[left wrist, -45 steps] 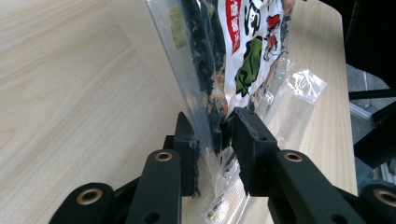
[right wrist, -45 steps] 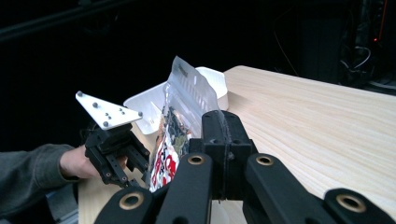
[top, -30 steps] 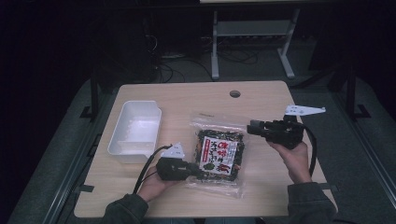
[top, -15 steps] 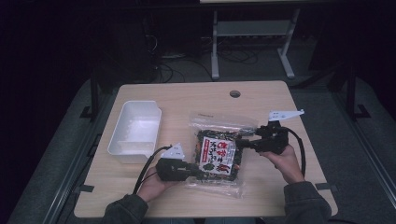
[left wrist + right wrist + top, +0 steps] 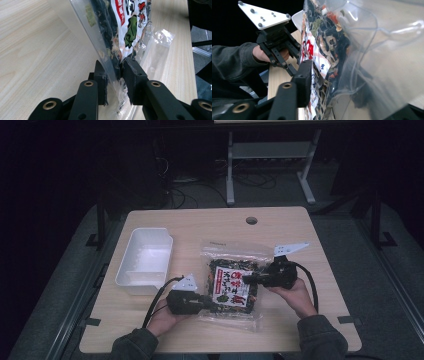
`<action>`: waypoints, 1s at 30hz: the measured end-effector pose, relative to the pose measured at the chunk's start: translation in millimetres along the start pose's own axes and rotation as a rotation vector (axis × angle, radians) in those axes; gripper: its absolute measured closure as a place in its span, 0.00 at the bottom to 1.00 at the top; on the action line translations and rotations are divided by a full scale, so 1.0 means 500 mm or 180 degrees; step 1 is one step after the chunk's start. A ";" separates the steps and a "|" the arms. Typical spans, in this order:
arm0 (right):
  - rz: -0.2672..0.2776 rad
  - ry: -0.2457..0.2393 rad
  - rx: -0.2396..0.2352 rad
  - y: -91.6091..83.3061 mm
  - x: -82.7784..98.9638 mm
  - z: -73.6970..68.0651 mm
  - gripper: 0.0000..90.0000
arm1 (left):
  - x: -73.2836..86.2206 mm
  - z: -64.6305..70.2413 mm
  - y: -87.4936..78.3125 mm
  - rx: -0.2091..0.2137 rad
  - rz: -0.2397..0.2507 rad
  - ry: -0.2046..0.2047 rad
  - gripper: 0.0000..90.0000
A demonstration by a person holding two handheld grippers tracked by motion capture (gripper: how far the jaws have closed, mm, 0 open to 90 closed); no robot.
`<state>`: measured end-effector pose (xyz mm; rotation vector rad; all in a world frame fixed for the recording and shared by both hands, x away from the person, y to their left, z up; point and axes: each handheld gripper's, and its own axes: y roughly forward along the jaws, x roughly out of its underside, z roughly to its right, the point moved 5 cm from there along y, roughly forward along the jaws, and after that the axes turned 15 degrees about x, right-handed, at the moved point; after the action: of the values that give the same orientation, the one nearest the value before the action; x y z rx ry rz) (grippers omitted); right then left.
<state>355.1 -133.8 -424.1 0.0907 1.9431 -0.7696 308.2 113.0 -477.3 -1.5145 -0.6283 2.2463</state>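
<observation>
Tools (image 5: 113,75) (image 5: 329,82) pinch snack bag (image 5: 232,282) (tub (image 5: 145,260) beside).

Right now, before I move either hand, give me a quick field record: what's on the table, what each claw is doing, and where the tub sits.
table: light wooden top, round hole near far edge
bag: clear snack bag with printed label, lying mid-table
left claw: shut on the bag's near left edge
right claw: jaws either side of the bag's right edge; closure cannot tell
tub: empty white plastic tub, left of the bag, apart from it
hands: one behind each claw at the near edge
</observation>
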 end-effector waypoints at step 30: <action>0.0357 0.0006 0.0069 -0.053 -0.051 -0.035 0.83 | 0.022 0.010 -0.045 -0.0414 -0.0113 0.0126 0.56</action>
<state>343.7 -138.6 -385.3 0.2120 1.9145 -0.7166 300.5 136.7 -472.0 -1.5913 -0.7968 2.1811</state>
